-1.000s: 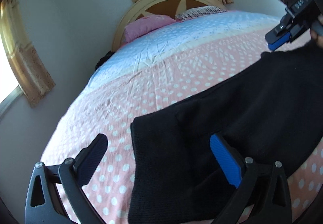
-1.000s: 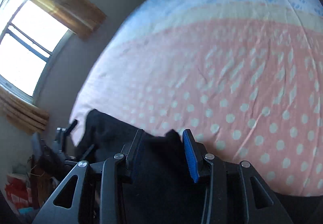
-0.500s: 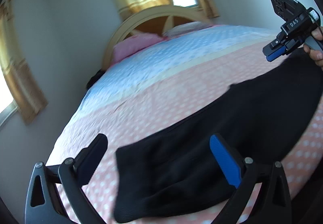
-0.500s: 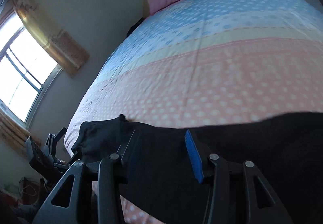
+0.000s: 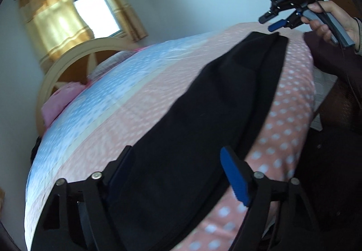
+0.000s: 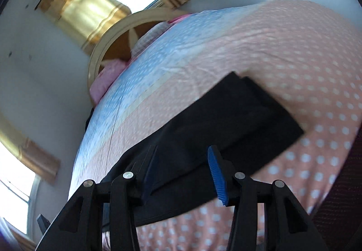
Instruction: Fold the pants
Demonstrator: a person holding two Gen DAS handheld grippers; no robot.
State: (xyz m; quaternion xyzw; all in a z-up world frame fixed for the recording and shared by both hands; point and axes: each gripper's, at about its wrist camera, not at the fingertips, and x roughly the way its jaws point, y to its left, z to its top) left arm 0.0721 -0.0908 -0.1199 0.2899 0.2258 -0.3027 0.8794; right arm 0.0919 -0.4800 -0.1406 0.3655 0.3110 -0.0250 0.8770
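Black pants are lying long on the dotted pink bedspread, stretching beyond and beneath both finger pairs. Left gripper is hanging with jaws parted, having just been narrowing, pinching nothing; right gripper is hovering half-spread, empty, above the cloth.

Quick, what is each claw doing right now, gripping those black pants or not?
Left claw: open, jaws have just been closing, over the black pants, nothing gripped.
Right claw: open, holding nothing, pants lying under it.
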